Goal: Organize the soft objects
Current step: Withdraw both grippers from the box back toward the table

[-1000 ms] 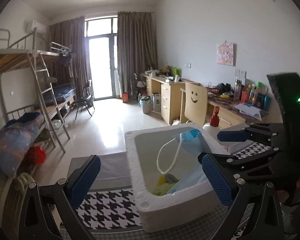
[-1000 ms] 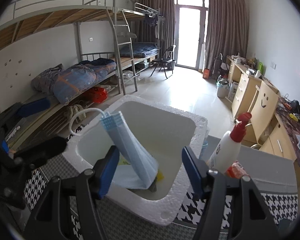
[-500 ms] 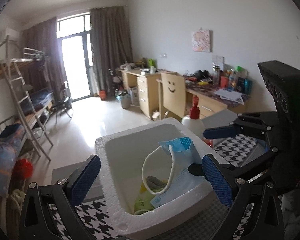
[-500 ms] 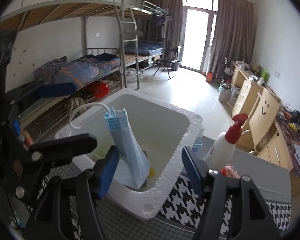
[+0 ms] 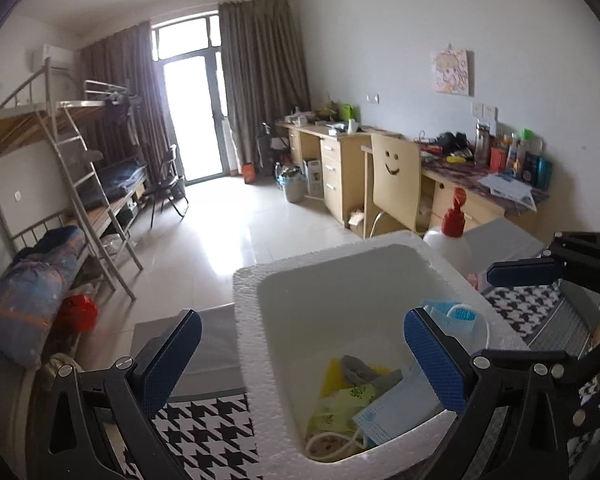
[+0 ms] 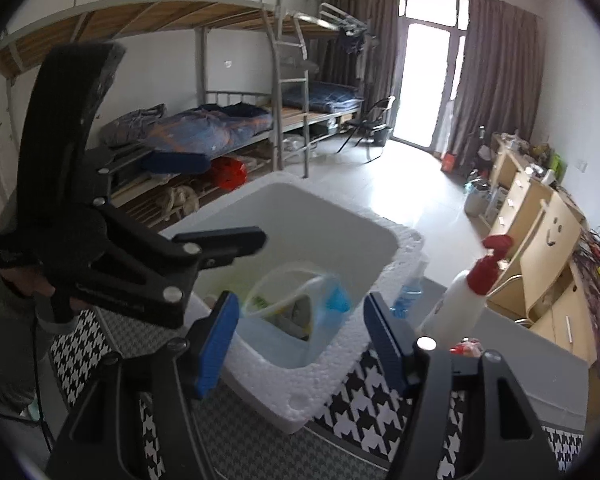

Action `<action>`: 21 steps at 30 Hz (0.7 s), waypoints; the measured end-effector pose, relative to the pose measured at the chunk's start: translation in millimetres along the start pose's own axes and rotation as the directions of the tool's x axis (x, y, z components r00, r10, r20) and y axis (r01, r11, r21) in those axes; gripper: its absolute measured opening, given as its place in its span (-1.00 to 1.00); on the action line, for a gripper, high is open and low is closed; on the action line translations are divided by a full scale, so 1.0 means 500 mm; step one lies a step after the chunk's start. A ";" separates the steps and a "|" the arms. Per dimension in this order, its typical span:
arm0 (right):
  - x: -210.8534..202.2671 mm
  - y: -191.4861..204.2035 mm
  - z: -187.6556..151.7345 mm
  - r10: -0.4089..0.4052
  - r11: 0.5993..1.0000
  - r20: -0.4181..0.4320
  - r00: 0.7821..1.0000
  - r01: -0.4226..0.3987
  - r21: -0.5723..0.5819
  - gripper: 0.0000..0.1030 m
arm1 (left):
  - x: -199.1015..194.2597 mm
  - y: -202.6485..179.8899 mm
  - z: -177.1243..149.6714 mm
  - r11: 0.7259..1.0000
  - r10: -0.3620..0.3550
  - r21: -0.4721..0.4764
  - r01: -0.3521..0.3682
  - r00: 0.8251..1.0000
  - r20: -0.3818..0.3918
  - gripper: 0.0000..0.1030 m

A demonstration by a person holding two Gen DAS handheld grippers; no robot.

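Observation:
A white foam box (image 5: 246, 320) sits on the houndstooth cloth (image 5: 204, 432). It holds a flat blue face mask (image 5: 392, 408), a yellow-green packet (image 5: 340, 404) and a grey cloth (image 5: 360, 368). A second blue mask (image 5: 456, 318) lies against the box's right wall; the right wrist view shows this mask (image 6: 332, 300) blurred, low inside the box (image 6: 408, 240). My left gripper (image 5: 300, 360) is open over the box's near side, nothing between its pads. My right gripper (image 6: 300, 340) is open above the box's near rim, holding nothing. One of the left gripper's fingers (image 6: 220, 240) reaches over the box.
A white spray bottle (image 6: 452, 304) with a red trigger stands beside the box, with a small blue bottle (image 6: 410, 292) next to it. Bunk beds (image 6: 220, 132) line one wall and desks with a smiley-face chair (image 5: 396, 184) line the other. Tiled floor lies between.
The blue mask that stood upright above the box has dropped down inside it. My left gripper has shifted across the box; the right gripper has stayed almost still.

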State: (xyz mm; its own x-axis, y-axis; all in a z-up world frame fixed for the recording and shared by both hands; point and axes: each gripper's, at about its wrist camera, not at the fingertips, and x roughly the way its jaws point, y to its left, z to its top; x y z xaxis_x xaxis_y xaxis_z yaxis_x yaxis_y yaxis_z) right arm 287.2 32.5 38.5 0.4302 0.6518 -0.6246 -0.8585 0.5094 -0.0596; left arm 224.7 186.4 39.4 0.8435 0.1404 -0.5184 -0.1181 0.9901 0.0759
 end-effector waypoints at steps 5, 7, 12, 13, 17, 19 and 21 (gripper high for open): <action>-0.009 0.002 0.005 -0.027 1.000 0.015 1.000 0.027 0.010 0.34 | -0.025 0.005 0.004 1.000 0.012 -0.023 -0.011 0.999 0.030 0.98; -0.014 0.005 0.005 -0.036 0.999 0.022 0.999 0.036 0.012 0.34 | -0.037 0.007 0.002 0.999 0.019 -0.038 -0.018 0.999 0.042 0.98; -0.040 0.009 0.000 -0.020 0.999 0.033 0.999 0.018 0.040 0.37 | -0.061 0.005 0.002 0.998 0.029 -0.051 -0.026 0.998 0.057 0.98; -0.047 0.009 0.001 -0.017 0.999 0.037 0.999 0.015 0.044 0.39 | -0.068 0.004 0.002 0.998 0.032 -0.051 -0.029 0.997 0.066 0.98; -0.071 0.008 0.002 0.000 0.998 0.048 0.999 -0.003 0.061 0.47 | -0.085 -0.005 0.001 0.998 0.031 -0.048 -0.027 0.997 0.076 0.98; -0.085 0.007 0.000 -0.012 0.997 0.059 0.998 0.007 0.075 0.47 | -0.091 -0.012 0.000 0.998 0.039 -0.047 -0.036 0.996 0.080 0.98; -0.091 0.004 0.001 -0.013 0.996 0.065 0.998 0.007 0.084 0.48 | -0.101 -0.018 -0.002 0.998 0.045 -0.047 -0.041 0.995 0.088 0.98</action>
State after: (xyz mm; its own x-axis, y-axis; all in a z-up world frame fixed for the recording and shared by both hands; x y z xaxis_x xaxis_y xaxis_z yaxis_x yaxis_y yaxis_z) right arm 265.8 4.1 67.3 0.4583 0.6802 -0.5720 -0.8289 0.5595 0.0012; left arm 182.5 170.2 63.8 0.8800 0.1838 -0.4379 -0.1770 0.9826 0.0568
